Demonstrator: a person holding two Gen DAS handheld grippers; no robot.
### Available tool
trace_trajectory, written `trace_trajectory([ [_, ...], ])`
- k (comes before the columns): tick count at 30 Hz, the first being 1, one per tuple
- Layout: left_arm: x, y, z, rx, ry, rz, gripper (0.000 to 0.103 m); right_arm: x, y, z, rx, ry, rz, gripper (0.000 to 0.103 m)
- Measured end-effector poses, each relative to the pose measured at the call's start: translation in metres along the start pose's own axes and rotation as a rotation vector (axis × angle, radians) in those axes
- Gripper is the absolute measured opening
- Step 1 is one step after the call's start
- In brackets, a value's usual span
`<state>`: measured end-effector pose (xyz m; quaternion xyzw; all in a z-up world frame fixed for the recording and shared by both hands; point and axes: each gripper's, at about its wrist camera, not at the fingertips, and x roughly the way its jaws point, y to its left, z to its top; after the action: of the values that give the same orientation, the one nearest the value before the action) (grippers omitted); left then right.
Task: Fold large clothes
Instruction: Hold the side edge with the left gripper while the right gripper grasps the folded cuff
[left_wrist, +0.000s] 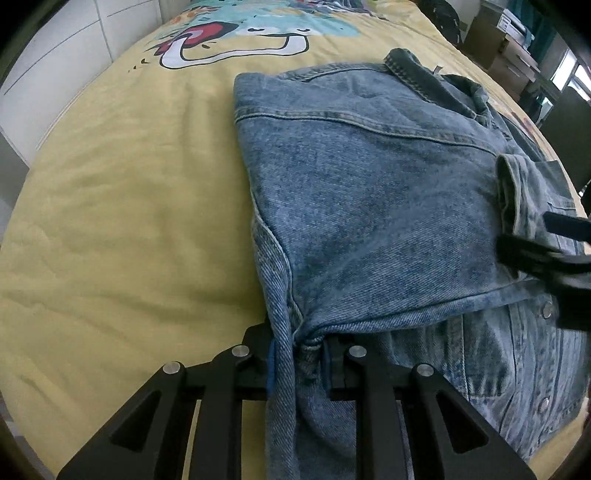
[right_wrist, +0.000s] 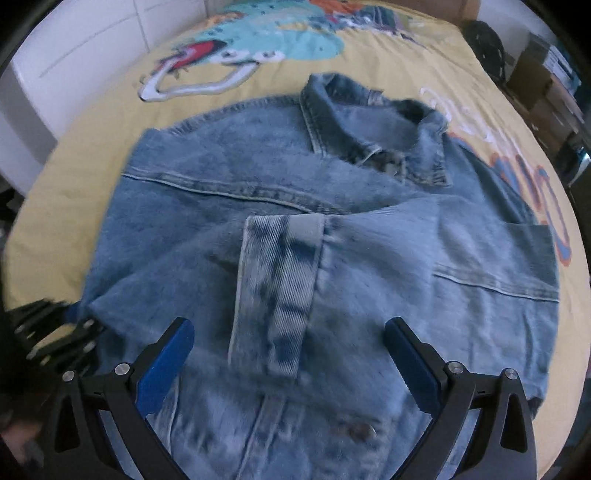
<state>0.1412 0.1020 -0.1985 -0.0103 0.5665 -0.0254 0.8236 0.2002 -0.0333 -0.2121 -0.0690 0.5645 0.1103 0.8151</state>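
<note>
Denim jacket (left_wrist: 369, 206) edge pinched by left gripper (left_wrist: 299, 354); yellow bedspread (left_wrist: 129, 221) beside it.

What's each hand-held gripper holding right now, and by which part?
The left hand-held gripper pinches the denim jacket at its near folded corner. The right hand-held gripper is open, holding nothing.

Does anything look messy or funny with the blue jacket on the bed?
A little. The denim jacket is only half folded on the yellow bedspread: one sleeve cuff lies flopped across its middle, and the collar is crumpled. The left gripper pinches a bunched fold at the jacket's edge. Nothing looks torn or spilled.
</note>
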Motion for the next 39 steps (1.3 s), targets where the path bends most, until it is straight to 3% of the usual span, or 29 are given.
trace_trajectory([
  [2, 0.0, 0.002, 0.0, -0.009, 0.003, -0.012, 0.017, 0.013, -0.005, 0.0, 0.002, 0.012, -0.031, 0.102],
  [4, 0.0, 0.003, 0.001, -0.015, 0.004, -0.022, 0.017, 0.013, -0.013, -0.001, 0.019, 0.001, -0.003, 0.095],
  [6, -0.001, 0.004, 0.002, -0.017, 0.002, -0.03, 0.018, 0.004, -0.029, -0.003, 0.036, -0.01, 0.025, 0.06],
  [9, -0.007, 0.009, -0.001, -0.032, -0.003, -0.032, 0.018, -0.009, -0.061, -0.003, 0.08, 0.008, 0.116, 0.033],
  [11, -0.011, 0.013, -0.004, -0.053, -0.006, -0.03, 0.018, -0.018, -0.084, -0.001, 0.117, 0.008, 0.144, 0.023],
  [19, -0.007, -0.003, -0.003, -0.011, -0.003, 0.032, 0.02, -0.046, -0.159, -0.004, 0.293, -0.063, 0.157, 0.018],
  [20, -0.007, -0.004, -0.005, -0.004, -0.004, 0.042, 0.021, -0.045, -0.168, -0.006, 0.31, -0.063, 0.149, 0.014],
  [24, -0.004, -0.002, -0.006, -0.017, 0.002, 0.048, 0.022, -0.031, -0.211, -0.019, 0.375, -0.044, 0.035, 0.011],
  [27, -0.002, -0.007, -0.002, -0.024, 0.009, 0.06, 0.022, -0.011, -0.237, -0.033, 0.445, 0.004, 0.068, 0.01],
  [33, -0.001, -0.008, 0.001, -0.049, 0.018, 0.071, 0.028, -0.014, -0.255, -0.052, 0.491, -0.016, 0.109, 0.009],
  [36, -0.006, -0.005, 0.002, -0.069, 0.02, 0.073, 0.044, -0.024, -0.257, -0.059, 0.478, -0.025, 0.115, 0.012],
  [37, -0.009, -0.004, 0.002, -0.07, 0.018, 0.081, 0.058, -0.026, -0.258, -0.061, 0.475, -0.03, 0.116, 0.015],
  [39, -0.015, 0.001, -0.001, -0.072, 0.014, 0.096, 0.072, -0.036, -0.258, -0.064, 0.465, -0.042, 0.109, 0.039],
])
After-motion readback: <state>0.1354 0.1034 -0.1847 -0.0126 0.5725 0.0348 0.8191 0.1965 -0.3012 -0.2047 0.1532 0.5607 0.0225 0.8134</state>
